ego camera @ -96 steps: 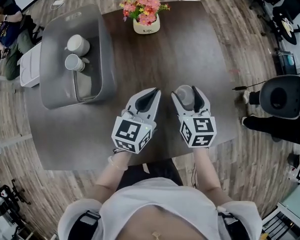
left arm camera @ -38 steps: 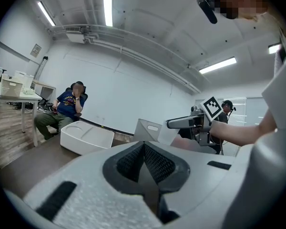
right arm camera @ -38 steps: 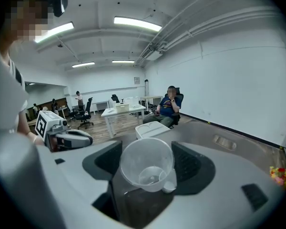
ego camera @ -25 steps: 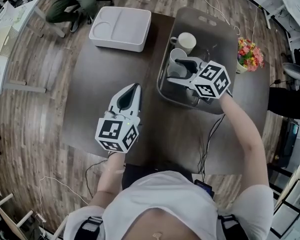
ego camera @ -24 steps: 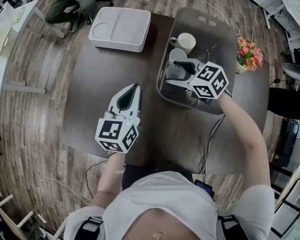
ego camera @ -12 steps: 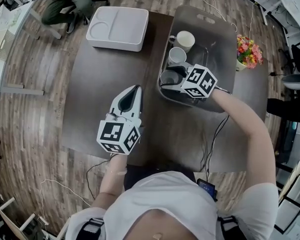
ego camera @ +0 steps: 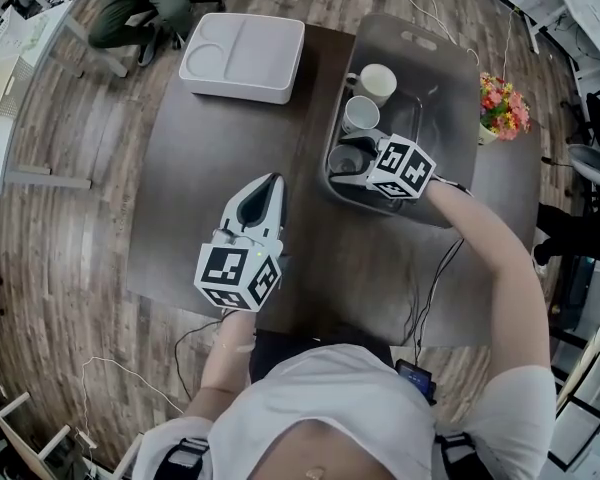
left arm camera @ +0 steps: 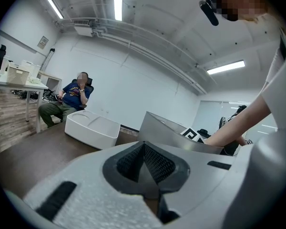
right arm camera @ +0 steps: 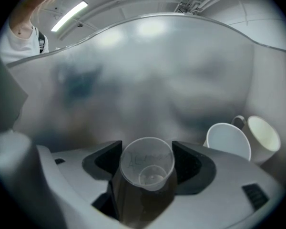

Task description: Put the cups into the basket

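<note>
Over on the far right part of the dark table (ego camera: 210, 168) sits the grey basket (ego camera: 440, 88), and the person's right gripper (ego camera: 355, 165) reaches down inside it, near its front wall. Its jaws are spread fairly wide and clamp a clear cup (right arm camera: 147, 163) from both sides, one dark pad against each flank. The cup's open mouth tips back toward the gripper's camera, so you look straight down to its base. Whether that base touches the basket floor I cannot tell. Just beyond it in the basket stand two white mugs (ego camera: 360, 114), side by side and close together, the nearer one just beside the gripper's tips.

The left gripper (ego camera: 268, 183) hangs over the bare middle of the table, well apart from the basket, pointing away from the person. Its jaws are pressed together with nothing between them.

A white tray (ego camera: 242, 56) with two compartments lies at the table's far left corner. A pot of flowers (ego camera: 502, 108) stands just beside the basket's right wall. Beyond the tray, a seated person (left arm camera: 76, 97) rests in a chair.
</note>
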{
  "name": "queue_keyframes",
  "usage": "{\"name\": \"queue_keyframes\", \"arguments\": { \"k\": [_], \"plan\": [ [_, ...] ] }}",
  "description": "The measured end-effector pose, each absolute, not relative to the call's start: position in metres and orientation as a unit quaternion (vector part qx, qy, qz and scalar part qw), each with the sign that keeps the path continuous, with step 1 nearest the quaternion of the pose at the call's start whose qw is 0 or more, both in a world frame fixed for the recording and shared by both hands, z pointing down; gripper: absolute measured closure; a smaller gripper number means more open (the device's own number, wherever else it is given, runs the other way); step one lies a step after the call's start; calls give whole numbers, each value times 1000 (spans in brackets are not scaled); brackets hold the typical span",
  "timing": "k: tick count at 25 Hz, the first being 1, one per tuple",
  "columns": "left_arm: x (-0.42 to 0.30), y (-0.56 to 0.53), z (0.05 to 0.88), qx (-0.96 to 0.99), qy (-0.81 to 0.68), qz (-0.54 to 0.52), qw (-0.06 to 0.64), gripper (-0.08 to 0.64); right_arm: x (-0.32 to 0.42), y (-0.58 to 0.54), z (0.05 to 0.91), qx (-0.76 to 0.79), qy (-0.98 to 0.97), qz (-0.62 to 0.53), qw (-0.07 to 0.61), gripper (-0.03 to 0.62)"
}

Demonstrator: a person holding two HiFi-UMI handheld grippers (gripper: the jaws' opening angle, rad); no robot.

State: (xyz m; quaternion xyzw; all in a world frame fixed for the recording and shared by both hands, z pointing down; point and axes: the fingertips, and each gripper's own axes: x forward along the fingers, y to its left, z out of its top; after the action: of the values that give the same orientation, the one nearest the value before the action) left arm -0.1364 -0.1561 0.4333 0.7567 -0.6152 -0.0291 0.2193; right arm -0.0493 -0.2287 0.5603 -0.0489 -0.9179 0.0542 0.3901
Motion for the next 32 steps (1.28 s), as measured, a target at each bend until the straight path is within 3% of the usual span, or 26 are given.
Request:
{"name": "queue_keyframes", "arguments": {
  "k": [15, 32],
  "plan": [
    [-138, -152, 430, 757, -616, -35, 216, 551, -42, -234, 563, -37, -907, 45, 417, 244],
    [-121, -139, 406, 769, -608, -37, 193, 552, -39, -294, 403, 120, -958, 31, 259, 245]
  ]
}}
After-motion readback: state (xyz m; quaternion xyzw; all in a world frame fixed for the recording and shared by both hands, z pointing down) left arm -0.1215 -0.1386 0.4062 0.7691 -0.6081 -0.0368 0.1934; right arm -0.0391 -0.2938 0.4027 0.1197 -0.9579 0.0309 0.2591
